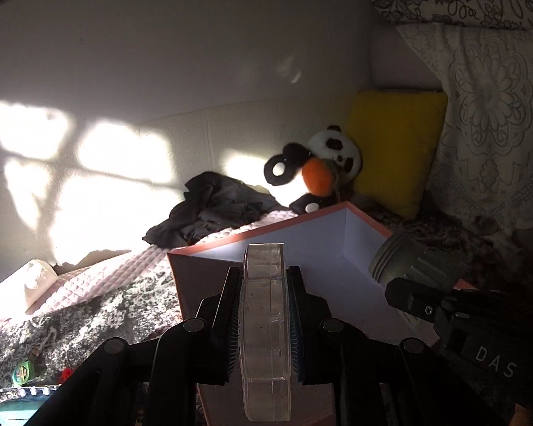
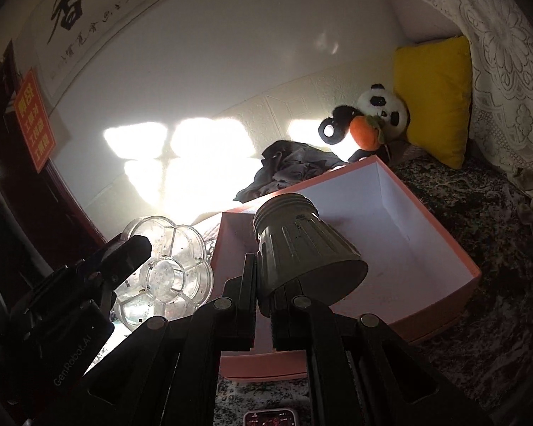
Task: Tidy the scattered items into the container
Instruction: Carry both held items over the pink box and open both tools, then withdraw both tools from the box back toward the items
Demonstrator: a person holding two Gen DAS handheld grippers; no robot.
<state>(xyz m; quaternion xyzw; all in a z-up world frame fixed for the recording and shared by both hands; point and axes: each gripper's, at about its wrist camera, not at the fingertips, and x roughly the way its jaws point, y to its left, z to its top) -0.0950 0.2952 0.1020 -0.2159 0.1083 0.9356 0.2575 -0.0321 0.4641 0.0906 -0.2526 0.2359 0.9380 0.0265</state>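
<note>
Sunlight falls in window-shaped patches on the white wall (image 1: 124,53) behind a bed covered with a dark patterned blanket (image 1: 99,305). From the left wrist camera, the left gripper (image 1: 264,305) has its jaws pressed against the two faces of a clear flower-shaped tray (image 1: 264,337), which it holds on edge over the near wall of the pink box (image 1: 209,252). The box stands open on the blanket, its white inside bare where it shows. At the right of this view the right gripper (image 1: 408,293) carries a grey-green ribbed cup (image 1: 412,259) above the box's right side. Behind the box lie a crumpled dark cloth (image 1: 213,209), a panda plush (image 1: 319,163) holding an orange ball, and a yellow cushion (image 1: 394,149) leaning on lace-covered bedding (image 1: 494,124). A quilted pink cover (image 1: 99,273) and a white tissue pack (image 1: 21,287) lie to the left, with some small coloured items in the lower left corner that are too dark to name.

From the right wrist camera, the right gripper (image 2: 264,291) pinches the ribbed cup (image 2: 302,245) by its wider end, its threaded neck pointing away over the pink box (image 2: 426,198). To the left, the left gripper (image 2: 124,259) grips the clear tray (image 2: 170,266), whose petal compartments face this camera, just beside the box's left wall. A calligraphy scroll (image 2: 99,10) and a red sign (image 2: 33,120) hang on the wall, and a phone (image 2: 270,417) lies at the bottom edge.
</note>
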